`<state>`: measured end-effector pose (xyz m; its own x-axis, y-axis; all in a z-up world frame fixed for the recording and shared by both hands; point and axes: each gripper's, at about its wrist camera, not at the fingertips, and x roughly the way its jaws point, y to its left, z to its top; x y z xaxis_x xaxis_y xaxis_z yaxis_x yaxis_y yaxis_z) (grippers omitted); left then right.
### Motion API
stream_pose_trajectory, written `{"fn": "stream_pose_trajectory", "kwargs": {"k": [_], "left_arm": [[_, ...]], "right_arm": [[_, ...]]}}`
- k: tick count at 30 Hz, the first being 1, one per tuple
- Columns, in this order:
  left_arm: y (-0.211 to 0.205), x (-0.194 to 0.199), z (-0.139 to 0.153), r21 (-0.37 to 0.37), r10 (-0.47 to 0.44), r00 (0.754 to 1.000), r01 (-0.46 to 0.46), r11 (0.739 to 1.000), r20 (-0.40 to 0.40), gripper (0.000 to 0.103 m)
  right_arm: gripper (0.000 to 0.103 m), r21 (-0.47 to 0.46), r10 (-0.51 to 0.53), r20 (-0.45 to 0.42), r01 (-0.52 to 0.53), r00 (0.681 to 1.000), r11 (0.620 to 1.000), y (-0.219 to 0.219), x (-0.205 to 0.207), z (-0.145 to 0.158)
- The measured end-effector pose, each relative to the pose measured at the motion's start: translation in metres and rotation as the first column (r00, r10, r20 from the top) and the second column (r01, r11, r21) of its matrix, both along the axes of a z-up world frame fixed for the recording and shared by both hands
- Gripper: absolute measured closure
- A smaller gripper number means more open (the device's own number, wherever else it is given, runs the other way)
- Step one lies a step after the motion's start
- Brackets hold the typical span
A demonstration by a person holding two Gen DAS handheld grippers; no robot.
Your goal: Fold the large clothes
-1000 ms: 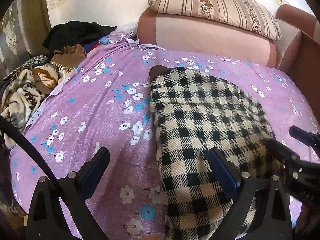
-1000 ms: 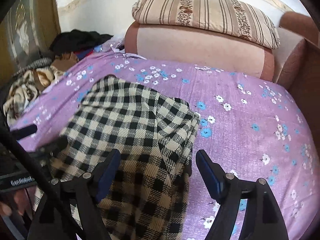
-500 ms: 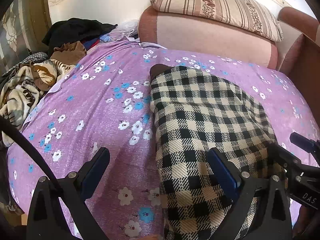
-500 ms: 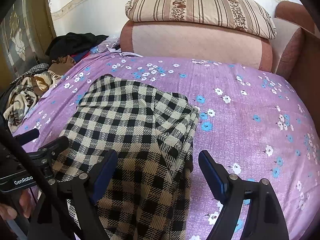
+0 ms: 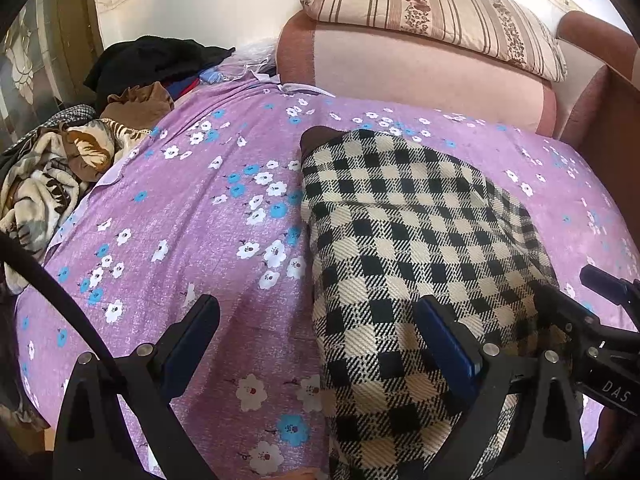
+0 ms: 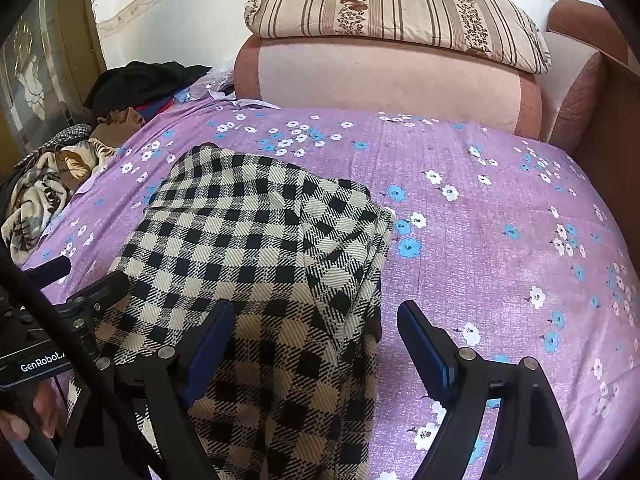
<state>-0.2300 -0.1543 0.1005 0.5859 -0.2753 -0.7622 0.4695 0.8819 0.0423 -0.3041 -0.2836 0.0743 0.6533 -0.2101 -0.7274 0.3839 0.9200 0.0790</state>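
Observation:
A black-and-cream checked garment [image 5: 404, 248] lies folded lengthwise on the purple flowered bedsheet [image 5: 192, 248]; it also shows in the right wrist view [image 6: 256, 248]. My left gripper [image 5: 316, 332] is open and empty, straddling the garment's left edge near its near end. My right gripper [image 6: 316, 332] is open and empty, straddling the garment's right edge. Each gripper shows at the side of the other's view, the right gripper [image 5: 600, 320] and the left gripper [image 6: 72, 300]. The garment's near end hangs past the bed's front edge.
A pile of loose clothes [image 5: 80, 152] lies at the left edge of the bed. A pink rolled blanket [image 6: 384, 80] with a striped pillow [image 6: 400, 12] on top stands at the back. A brown headboard [image 6: 616, 128] rises at the right.
Both grippers have drawn back and risen slightly from the garment, staying open. The garment lies as before.

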Motion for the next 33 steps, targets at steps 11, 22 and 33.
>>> {"fn": "stream_pose_trajectory", "kwargs": {"k": [11,22,33], "left_arm": [[-0.0031,-0.0005,-0.0014,0.005,0.002,1.0,-0.002,1.0,-0.005,0.005],[-0.004,-0.0003,-0.0023,0.011,0.003,1.0,-0.003,1.0,-0.003,0.005],[-0.0042,-0.0012,-0.0027,0.012,0.004,1.0,-0.004,1.0,0.001,0.005]], "right_arm": [[0.016,0.026,-0.012,-0.008,0.012,1.0,1.0,-0.0045,0.0012,-0.0023],[0.016,0.03,-0.014,-0.012,0.015,1.0,0.999,-0.0037,0.0015,-0.0035],[0.015,0.033,-0.011,-0.023,0.012,1.0,0.999,-0.0032,0.0036,-0.0063]]}}
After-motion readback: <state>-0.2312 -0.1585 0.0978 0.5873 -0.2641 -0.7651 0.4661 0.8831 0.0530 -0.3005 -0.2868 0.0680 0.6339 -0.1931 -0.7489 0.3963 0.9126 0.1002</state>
